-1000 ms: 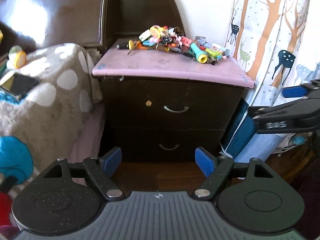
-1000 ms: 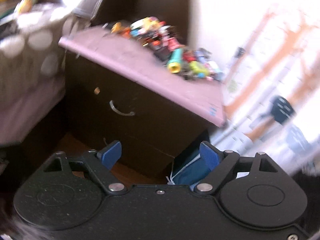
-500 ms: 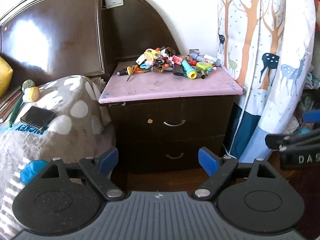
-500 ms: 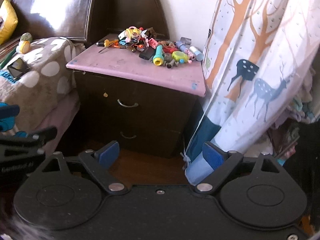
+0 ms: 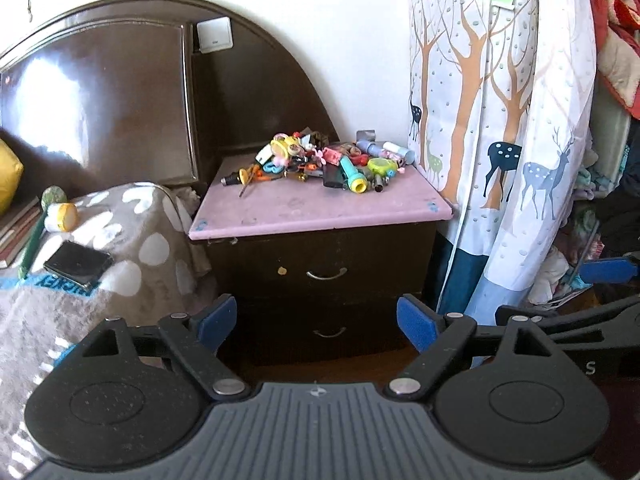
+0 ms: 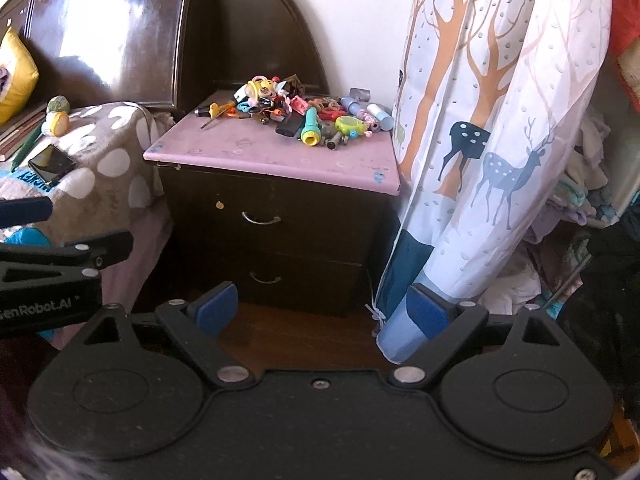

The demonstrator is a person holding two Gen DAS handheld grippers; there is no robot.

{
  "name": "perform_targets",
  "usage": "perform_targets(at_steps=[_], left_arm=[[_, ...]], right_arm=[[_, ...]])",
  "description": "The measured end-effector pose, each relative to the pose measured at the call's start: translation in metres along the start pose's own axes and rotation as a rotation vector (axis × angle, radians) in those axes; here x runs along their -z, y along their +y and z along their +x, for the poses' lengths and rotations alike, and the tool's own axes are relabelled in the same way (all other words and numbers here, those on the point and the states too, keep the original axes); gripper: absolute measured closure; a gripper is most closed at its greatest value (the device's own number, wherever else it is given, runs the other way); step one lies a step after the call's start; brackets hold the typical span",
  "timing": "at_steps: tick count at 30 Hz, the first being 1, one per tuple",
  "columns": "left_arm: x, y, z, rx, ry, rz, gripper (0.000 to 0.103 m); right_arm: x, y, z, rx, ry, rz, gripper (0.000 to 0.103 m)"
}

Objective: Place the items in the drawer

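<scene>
A heap of small bright plastic toys and tools is seen at the back of the pink top of the dark wooden bedside cabinet. The pieces are judged light, hard and a bit slippery, so each is best pinched around its middle. Both drawers are seen closed, with the top drawer's curved metal handle thin and stiff. The left claw and right claw are held spread wide and empty, well apart from the heap.

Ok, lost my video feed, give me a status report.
Left claw and right claw open, empty. Both drawers shut; top drawer untouched. Items piled on nightstand top. Curtain hangs beside nightstand.
</scene>
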State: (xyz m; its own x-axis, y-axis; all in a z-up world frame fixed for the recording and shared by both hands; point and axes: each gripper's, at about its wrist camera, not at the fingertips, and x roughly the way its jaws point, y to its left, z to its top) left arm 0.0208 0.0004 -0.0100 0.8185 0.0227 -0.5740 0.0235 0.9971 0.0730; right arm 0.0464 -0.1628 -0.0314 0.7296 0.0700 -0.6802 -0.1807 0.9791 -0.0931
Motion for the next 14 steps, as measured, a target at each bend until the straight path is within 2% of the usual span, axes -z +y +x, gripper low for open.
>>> perform_targets(at_steps=[14], left_arm=[[0.0031,0.0005,-0.0092,0.04,-0.03,-0.012,0.015]], right_arm=[[-0.0012,-0.002,0.0015,-0.01,-0.005,0.002,0.01]])
